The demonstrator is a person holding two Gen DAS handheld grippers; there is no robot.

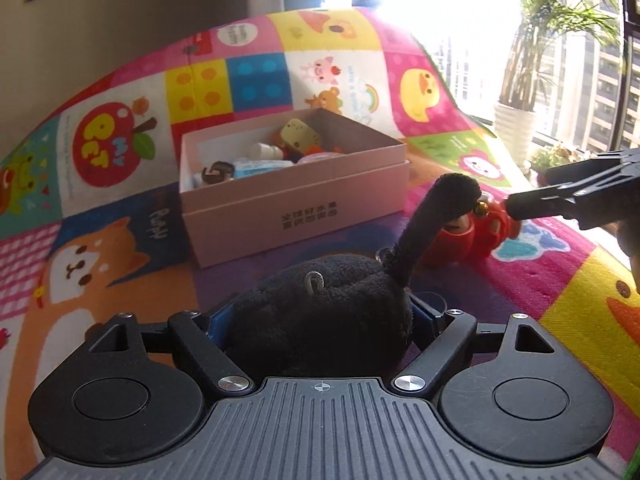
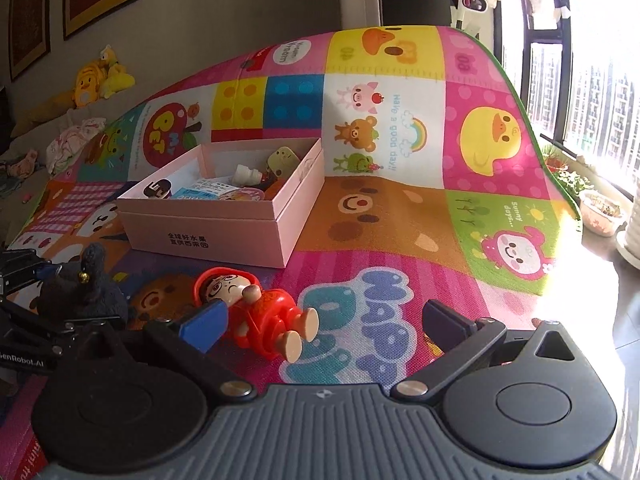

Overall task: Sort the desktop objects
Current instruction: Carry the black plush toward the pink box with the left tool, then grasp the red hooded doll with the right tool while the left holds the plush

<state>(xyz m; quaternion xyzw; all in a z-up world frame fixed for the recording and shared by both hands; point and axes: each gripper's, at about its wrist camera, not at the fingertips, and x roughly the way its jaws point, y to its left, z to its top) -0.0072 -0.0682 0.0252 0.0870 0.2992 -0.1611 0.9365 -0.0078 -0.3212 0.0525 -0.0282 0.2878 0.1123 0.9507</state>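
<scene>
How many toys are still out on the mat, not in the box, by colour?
Black: 1, the plush toy between the left gripper fingers.
Red: 1, the doll lying on the mat by the open right gripper.
Total: 2 outside the pink box.

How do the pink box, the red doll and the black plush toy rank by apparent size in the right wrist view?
1. Pink box, clearly largest.
2. Red doll and black plush toy: they look alike, and the left gripper partly hides the plush, so no ranking.
</scene>
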